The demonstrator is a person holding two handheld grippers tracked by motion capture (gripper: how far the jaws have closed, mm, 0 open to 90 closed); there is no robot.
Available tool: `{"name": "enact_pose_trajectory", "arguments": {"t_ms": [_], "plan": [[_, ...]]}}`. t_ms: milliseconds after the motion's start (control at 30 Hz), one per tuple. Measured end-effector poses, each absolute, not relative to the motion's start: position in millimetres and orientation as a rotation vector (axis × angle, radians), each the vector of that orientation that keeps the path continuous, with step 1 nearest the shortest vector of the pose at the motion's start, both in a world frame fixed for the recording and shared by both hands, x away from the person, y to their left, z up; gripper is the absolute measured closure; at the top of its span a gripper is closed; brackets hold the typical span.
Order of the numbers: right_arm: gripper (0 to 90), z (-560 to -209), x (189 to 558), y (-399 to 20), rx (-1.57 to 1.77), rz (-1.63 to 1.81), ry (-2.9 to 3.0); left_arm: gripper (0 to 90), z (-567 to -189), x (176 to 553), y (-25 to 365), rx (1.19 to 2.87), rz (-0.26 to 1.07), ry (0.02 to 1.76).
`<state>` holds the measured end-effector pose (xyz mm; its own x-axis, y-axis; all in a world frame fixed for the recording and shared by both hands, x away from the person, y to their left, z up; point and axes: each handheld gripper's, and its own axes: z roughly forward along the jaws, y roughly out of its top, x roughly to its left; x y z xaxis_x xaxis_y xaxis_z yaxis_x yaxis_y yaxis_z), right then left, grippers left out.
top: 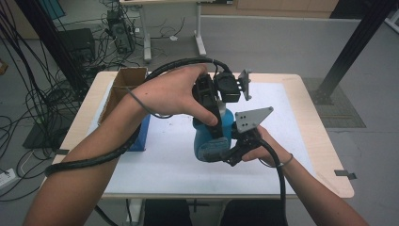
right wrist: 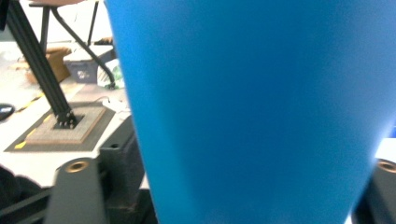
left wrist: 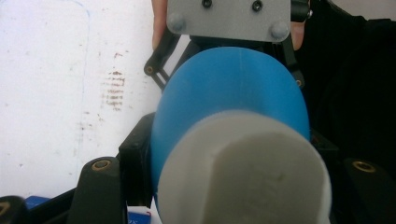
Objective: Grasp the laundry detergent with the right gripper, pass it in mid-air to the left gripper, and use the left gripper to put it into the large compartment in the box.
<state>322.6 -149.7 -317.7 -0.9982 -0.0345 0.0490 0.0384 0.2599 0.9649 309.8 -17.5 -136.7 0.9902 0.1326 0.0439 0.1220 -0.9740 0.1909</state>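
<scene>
Blue bottle [top: 208, 136], white cap [left wrist: 245, 172] | left tongs [top: 212, 109] clamped its neck | right tongs [top: 221, 153] clamped its body | above desk [top: 301, 94]

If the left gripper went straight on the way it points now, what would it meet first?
The left gripper already has the blue bottle between its jaws, white cap nearest, so it would press into the bottle; beyond it sits the right gripper.

Blue plastic bottle [top: 207, 136] above table [top: 301, 94] centre, between both grippers | open cardboard box [top: 123, 87] at table's far-left corner
</scene>
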Motion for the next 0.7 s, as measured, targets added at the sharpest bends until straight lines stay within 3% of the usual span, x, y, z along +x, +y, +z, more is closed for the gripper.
{"name": "enact_pose_trajectory", "arguments": {"t_ms": [333, 700], "plan": [[1.7, -317.2, 322.4, -154.5, -0.074, -1.943, -2.420, 37.5, -136.5, 310.4, -18.5, 2.950, 0.081, 0.201], [0.6, -315.0, 321.0, -155.9, -0.041, -1.919, -2.469, 37.5, -134.4, 311.7, -15.9, 2.947, 0.085, 0.228]]}}
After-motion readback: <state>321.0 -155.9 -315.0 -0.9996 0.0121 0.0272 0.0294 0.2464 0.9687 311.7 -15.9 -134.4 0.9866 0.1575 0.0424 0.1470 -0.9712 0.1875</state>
